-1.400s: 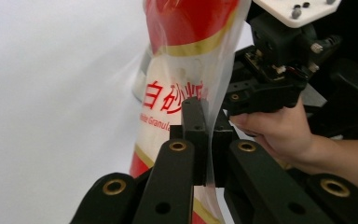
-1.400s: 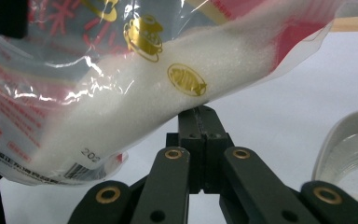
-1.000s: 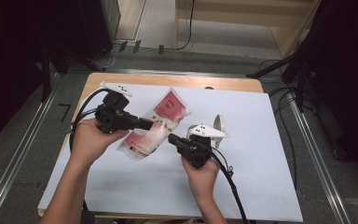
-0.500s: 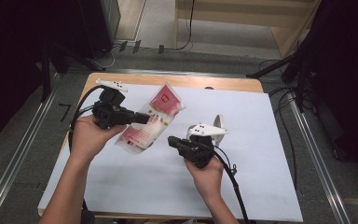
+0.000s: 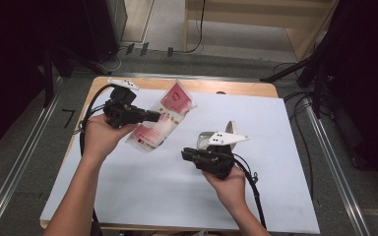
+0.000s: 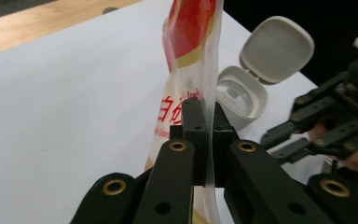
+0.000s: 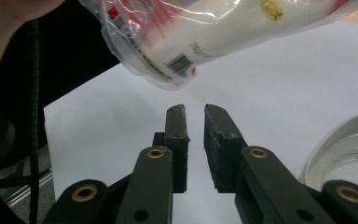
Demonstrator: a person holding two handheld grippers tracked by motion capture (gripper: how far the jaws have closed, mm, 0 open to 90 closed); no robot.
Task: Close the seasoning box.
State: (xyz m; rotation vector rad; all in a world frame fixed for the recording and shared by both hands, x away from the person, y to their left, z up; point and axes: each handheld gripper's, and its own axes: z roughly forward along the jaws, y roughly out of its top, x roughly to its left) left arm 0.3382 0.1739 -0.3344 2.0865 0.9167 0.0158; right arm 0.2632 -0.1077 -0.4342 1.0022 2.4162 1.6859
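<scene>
the left gripper point(image 5: 152, 116) is clamped on the bag point(image 5: 163, 119), held above the table point(image 5: 128, 196). the right gripper point(image 7: 193, 112), empty, has just been opening. it should grab the bag's loose bottom corner squarely, clear of the open white box point(image 6: 249, 77).

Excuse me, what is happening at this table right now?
A person works at a table covered with a white sheet, holding a gripper in each hand. The left gripper has its fingers shut on the edge of a red and white plastic bag and lifts it, tilted, above the sheet. The right gripper holds nothing; its jaws have just been opening, with a small gap between them, below the bag's lower end. A small white container with its hinged lid open stands beside the right gripper.
</scene>
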